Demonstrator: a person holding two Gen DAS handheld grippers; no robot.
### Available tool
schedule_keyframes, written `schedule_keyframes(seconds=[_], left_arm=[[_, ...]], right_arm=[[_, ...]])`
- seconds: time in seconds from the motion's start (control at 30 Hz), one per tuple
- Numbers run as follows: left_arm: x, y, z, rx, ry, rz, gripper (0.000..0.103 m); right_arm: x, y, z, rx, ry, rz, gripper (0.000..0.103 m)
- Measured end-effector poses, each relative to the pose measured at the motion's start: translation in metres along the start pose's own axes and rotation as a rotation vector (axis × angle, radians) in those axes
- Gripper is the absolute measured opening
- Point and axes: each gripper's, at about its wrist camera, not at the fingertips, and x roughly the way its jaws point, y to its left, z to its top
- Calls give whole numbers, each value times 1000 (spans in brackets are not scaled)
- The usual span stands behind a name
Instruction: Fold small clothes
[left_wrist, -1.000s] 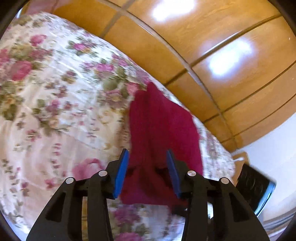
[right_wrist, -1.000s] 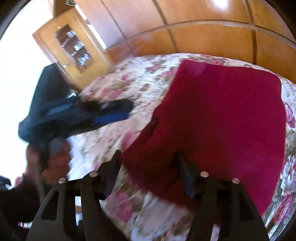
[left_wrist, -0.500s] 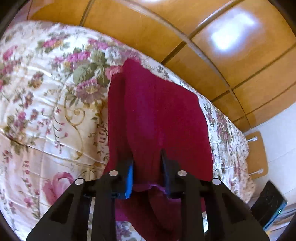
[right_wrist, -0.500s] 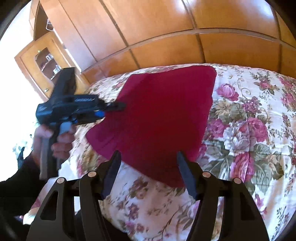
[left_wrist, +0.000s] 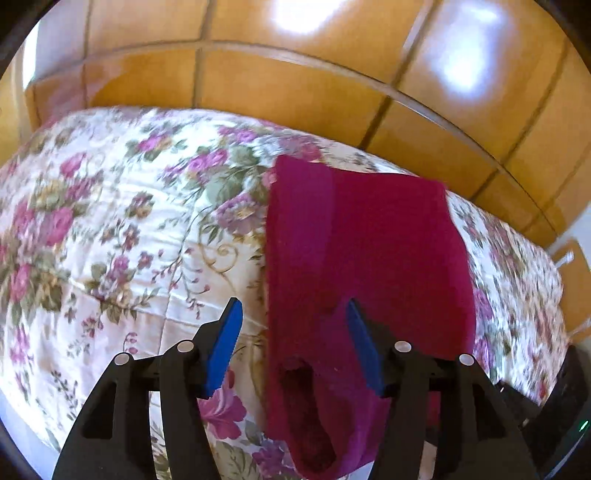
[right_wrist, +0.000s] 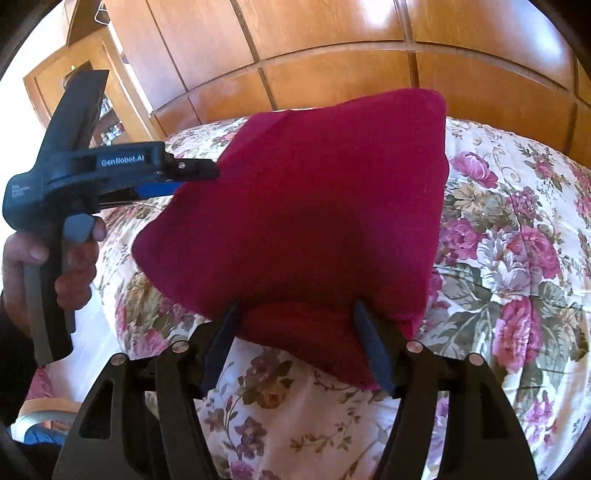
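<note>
A dark red garment (left_wrist: 365, 258) lies folded on the floral bedspread (left_wrist: 110, 240); it also shows in the right wrist view (right_wrist: 314, 214). My left gripper (left_wrist: 293, 317) is open, its blue fingers either side of the garment's near edge, not clamping it. In the right wrist view the left gripper (right_wrist: 195, 173) sits at the garment's left edge, held by a hand. My right gripper (right_wrist: 295, 317) is open, with the garment's near edge between and just beyond its fingers.
A glossy wooden headboard (left_wrist: 295, 92) curves behind the bed, also in the right wrist view (right_wrist: 369, 48). A wooden cabinet with a glass door (right_wrist: 92, 92) stands at the left. The bedspread (right_wrist: 517, 240) extends to the right of the garment.
My left gripper was shut on the garment's edge half a second ago and has opened, letting it go. The garment now lies folded over on the bed. My right gripper stayed open.
</note>
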Motion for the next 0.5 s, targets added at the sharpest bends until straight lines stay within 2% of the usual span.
schedule_keyframes(seconds=[0.1, 0.13, 0.3, 0.5], left_arm=[[3, -12, 1, 66, -21, 12, 66], [5, -14, 1, 82, -28, 16, 68], [10, -20, -3, 137, -39, 21, 68], [17, -15, -4, 137, -38, 3, 68]], right_arm=[[-15, -6, 3, 42, -2, 79, 91], [-21, -12, 0, 58, -8, 98, 92], [-34, -51, 13, 191, -40, 99, 94], [-19, -91, 37, 328, -52, 136, 94]])
